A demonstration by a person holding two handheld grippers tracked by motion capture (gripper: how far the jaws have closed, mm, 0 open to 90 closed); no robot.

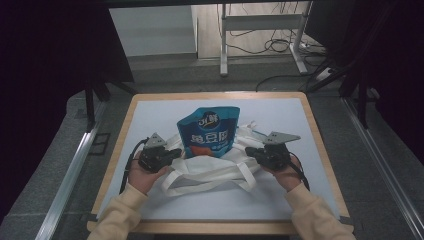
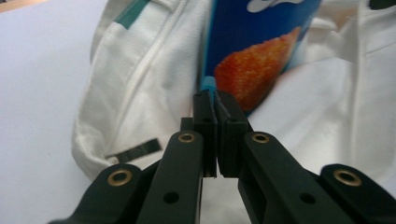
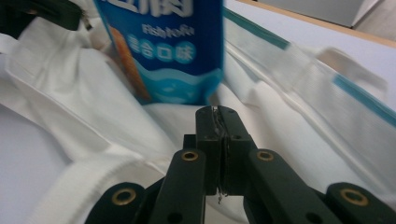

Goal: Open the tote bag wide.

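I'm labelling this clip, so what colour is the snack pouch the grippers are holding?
Blue snack pouch with white lettering, clearest in the high view.

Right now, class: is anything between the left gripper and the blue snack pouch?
Nothing visible: the left gripper is shut on the snack pouch at its bottom corner, over the white tote bag.

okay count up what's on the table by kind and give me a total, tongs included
Snack pouch, blue: 1
Cloth tote bag, white: 1
Tongs: 2, left tongs and right tongs, each shut at a lower corner of the pouch
Total: 4
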